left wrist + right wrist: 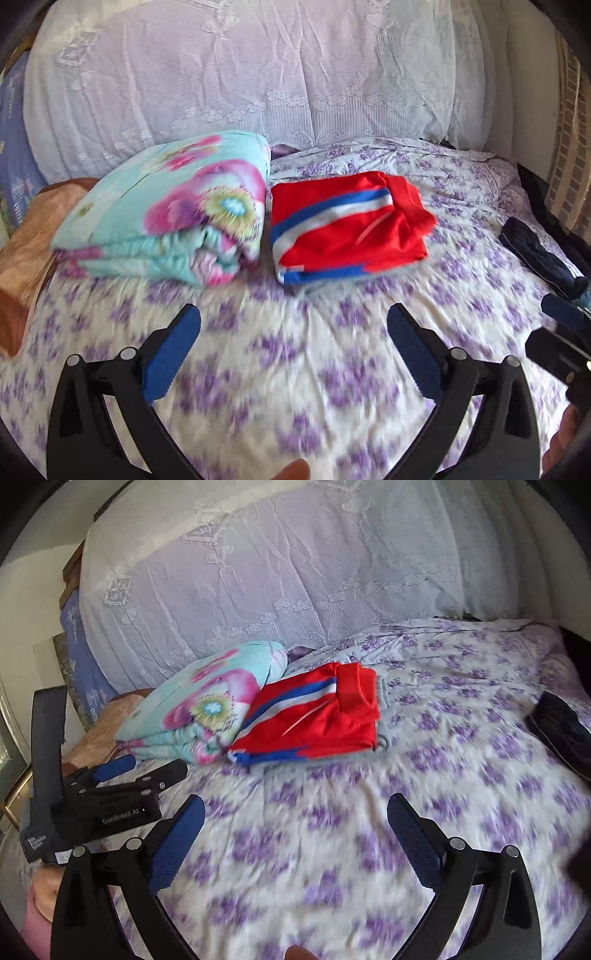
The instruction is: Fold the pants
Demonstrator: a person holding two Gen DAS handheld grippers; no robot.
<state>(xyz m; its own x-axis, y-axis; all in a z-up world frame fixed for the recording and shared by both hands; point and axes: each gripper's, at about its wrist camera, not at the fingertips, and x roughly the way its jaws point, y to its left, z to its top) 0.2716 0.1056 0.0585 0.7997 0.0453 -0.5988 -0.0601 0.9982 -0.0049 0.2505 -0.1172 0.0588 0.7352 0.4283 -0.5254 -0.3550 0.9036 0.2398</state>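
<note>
Floral bedsheet (295,369) covers bed. Folded turquoise quilt (166,210) far left; red pants (343,225) folded, touching its right side. Dark garment (535,247) at right edge. Left gripper (293,317) and right gripper (295,805): jaws wide apart, empty, near side, well short of pants.

1. A bed (295,369) spread with a white sheet printed in purple flowers carries everything.
2. Folded red pants (347,225) with blue-and-white stripes lie near its middle — touching a folded turquoise floral quilt (166,214) on their left.
3. A dark folded garment (535,247) lies well apart, at the right edge.
4. A lace-covered mound (240,85) rises along the head — what it covers is hidden.
</note>
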